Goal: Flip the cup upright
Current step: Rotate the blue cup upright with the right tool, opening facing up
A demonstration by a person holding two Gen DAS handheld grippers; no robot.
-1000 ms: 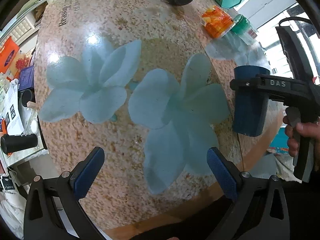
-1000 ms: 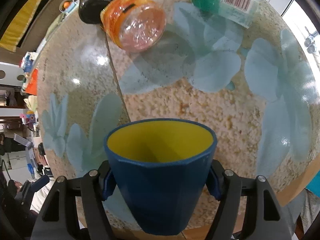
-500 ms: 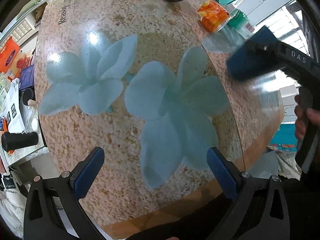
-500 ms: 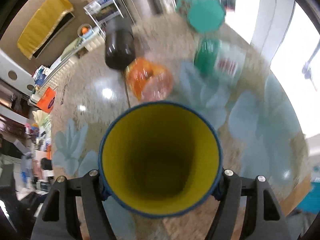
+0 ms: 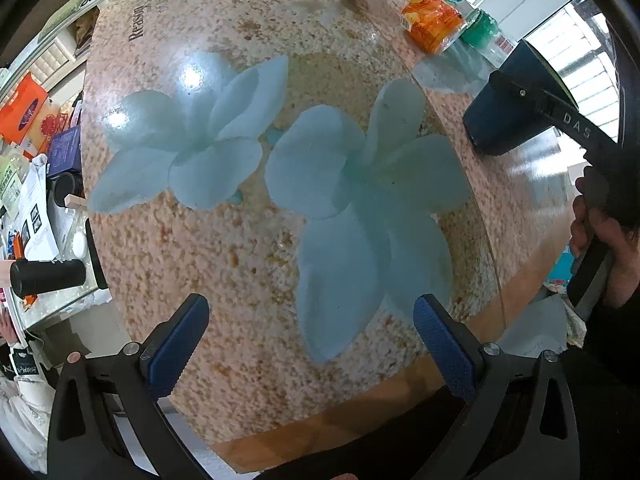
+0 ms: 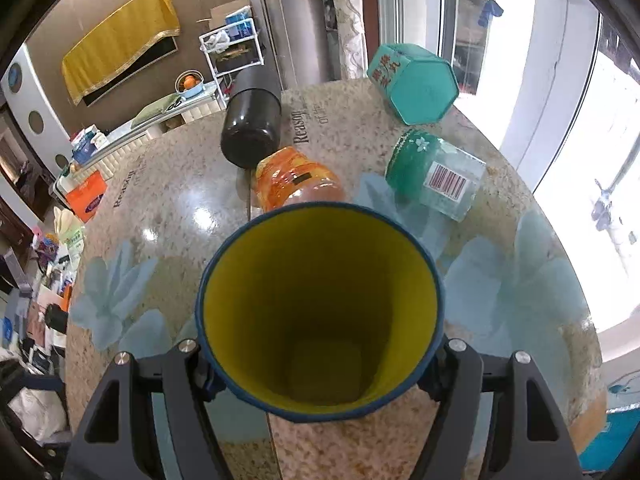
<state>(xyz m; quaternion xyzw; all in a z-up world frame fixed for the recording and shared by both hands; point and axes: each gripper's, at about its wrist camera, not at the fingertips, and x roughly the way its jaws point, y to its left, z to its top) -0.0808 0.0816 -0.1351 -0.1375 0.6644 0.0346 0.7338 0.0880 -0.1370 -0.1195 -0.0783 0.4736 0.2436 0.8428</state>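
Note:
The cup is dark blue outside and yellow inside. My right gripper is shut on its sides, and I look straight into its open mouth. In the left wrist view the cup is tilted at the table's right side, base low toward the tabletop, with my right gripper clamped across it. Whether the base touches the table I cannot tell. My left gripper is open and empty, hovering over the table's near edge.
The round table has a speckled top with pale blue flowers. At its far side lie a black cylinder, an orange jar, a green-lidded clear jar and a teal hexagonal tin. Cluttered shelves stand to the left.
My right gripper has turned the cup from hanging base-down, through lying level, to tilted with its mouth facing my right camera. My left gripper has stayed open and still.

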